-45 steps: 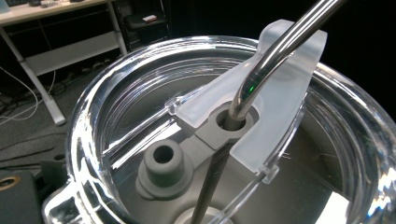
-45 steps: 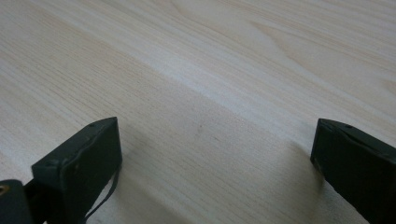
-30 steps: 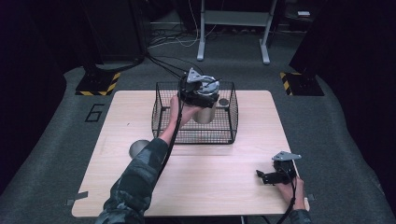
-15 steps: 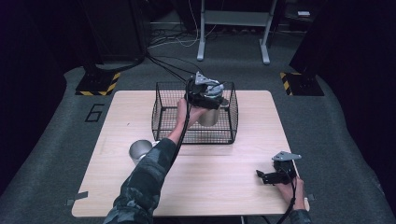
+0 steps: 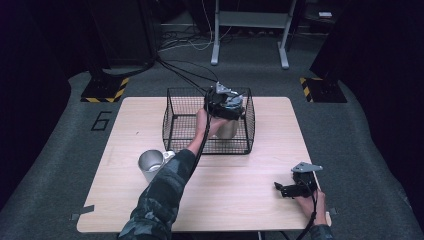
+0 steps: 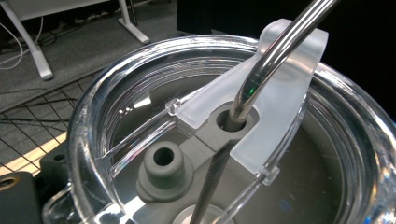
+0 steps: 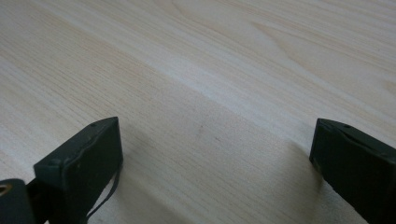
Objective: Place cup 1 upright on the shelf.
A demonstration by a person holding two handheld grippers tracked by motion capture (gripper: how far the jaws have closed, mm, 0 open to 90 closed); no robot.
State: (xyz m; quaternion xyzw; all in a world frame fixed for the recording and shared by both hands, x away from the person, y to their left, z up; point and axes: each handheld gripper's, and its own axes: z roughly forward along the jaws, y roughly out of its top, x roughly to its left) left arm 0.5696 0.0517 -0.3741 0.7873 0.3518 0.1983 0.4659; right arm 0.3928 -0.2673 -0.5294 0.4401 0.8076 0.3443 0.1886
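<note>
My left gripper (image 5: 225, 101) is held over the right part of a black wire basket (image 5: 172, 120), on top of a steel tumbler (image 5: 228, 129) that stands inside it. In the left gripper view, the tumbler's clear lid (image 6: 93, 116) is very close, with a grey slider and a bent metal straw (image 6: 275, 51) through its hole. One black jaw sits against the lid's rim at the bottom left, and the jaws seem shut on the lid. My right gripper (image 5: 281, 190) rests open on the table (image 5: 240, 200) at the front right, with bare wood between its jaws (image 7: 215, 154).
An open steel cup (image 5: 149, 162) stands on the table left of my left forearm, in front of the basket. A black cable runs from the left gripper back across the floor. Desk legs and dark stands rise beyond the table.
My left gripper has moved a little to the right and down over the basket, with the tumbler under it. The forearm swung off the steel cup. The right gripper stayed put.
</note>
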